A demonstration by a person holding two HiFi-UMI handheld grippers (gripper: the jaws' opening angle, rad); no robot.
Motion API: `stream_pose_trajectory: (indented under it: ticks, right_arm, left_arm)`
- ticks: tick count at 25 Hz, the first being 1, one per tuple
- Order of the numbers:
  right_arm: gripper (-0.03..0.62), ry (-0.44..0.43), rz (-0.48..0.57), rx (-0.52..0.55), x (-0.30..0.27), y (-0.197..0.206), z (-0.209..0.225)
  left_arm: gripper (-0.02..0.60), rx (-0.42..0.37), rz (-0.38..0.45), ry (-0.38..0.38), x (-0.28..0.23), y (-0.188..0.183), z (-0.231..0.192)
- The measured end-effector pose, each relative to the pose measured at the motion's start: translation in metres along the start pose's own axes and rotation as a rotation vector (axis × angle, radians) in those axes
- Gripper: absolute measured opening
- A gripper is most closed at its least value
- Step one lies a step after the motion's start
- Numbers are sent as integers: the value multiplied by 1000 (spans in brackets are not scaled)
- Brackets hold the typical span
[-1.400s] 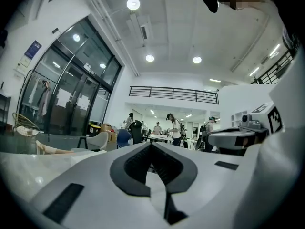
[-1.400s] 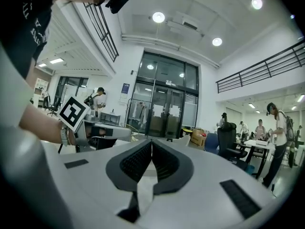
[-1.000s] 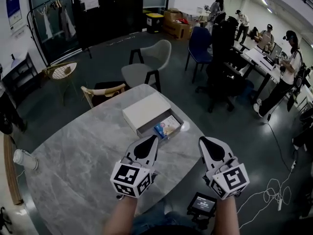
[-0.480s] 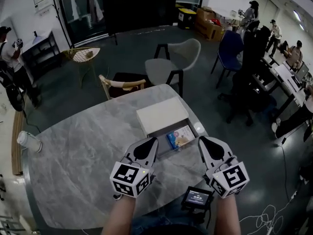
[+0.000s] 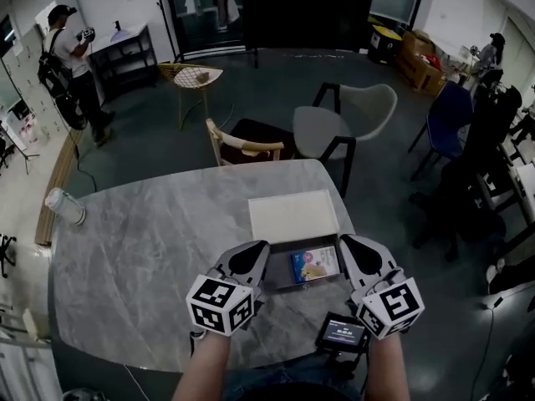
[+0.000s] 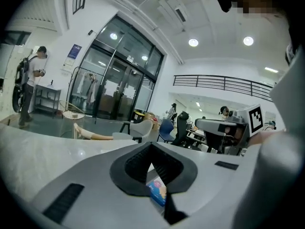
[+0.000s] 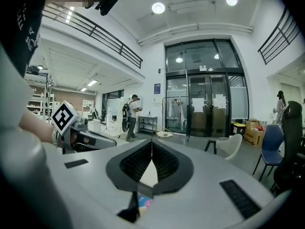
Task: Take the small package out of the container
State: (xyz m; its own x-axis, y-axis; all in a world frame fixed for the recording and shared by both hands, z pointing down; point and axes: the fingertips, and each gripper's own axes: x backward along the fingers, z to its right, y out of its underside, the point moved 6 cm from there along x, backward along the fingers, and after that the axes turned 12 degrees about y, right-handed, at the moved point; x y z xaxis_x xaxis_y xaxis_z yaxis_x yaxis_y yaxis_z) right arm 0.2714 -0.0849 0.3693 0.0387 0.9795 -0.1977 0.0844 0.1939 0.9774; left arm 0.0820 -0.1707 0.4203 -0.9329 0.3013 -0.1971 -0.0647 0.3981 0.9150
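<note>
Left gripper and right gripper: jaws pressed together, pinching nothing. Small package in the open container on the counter, between both jaw tips. Could get pushed away or squashed if poked with closed jaws.

White left hand-held gripper and right hand-held gripper bear black-marked cubes

A grey marble table fills the lower head view on a dark grey floor; past its far edge stand a grey shell chair and a wooden-armed chair; a wicker chair sits upper left. Glass doors cross the top; round ceiling lights glow above.
</note>
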Motion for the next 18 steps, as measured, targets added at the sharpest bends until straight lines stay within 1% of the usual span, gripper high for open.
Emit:
stream_pose_trajectory:
  ticks: [6, 9, 11, 12, 13, 14, 15, 18]
  right_arm:
    - [26, -89, -11, -25, -25, 14, 34]
    - [26, -128, -18, -22, -35, 23, 48]
    - [26, -139, -27, -41, -41, 29, 57]
    - [26, -144, -31, -58, -43, 33, 62]
    - [26, -151, -33, -75, -45, 36, 65]
    - [26, -159, -34, -91, -47, 38, 69]
    - [26, -164, -36, -105, -49, 41, 71]
    - [26, -177, -48, -127, -55, 50, 78]
  left_arm:
    - [12, 106, -60, -45, -30, 19, -3]
    - [12, 195, -102, -83, -46, 37, -9]
    - [19, 260, -148, -95, -57, 51, -12]
    - [71, 296, -175, -87, -63, 58, -13]
    - [144, 335, -204, -73, -68, 64, -13]
    - [202, 378, -235, -57, -73, 70, -14]
    - [233, 422, -267, -42, -78, 75, -14]
    - [236, 534, -351, -11, -90, 91, -15]
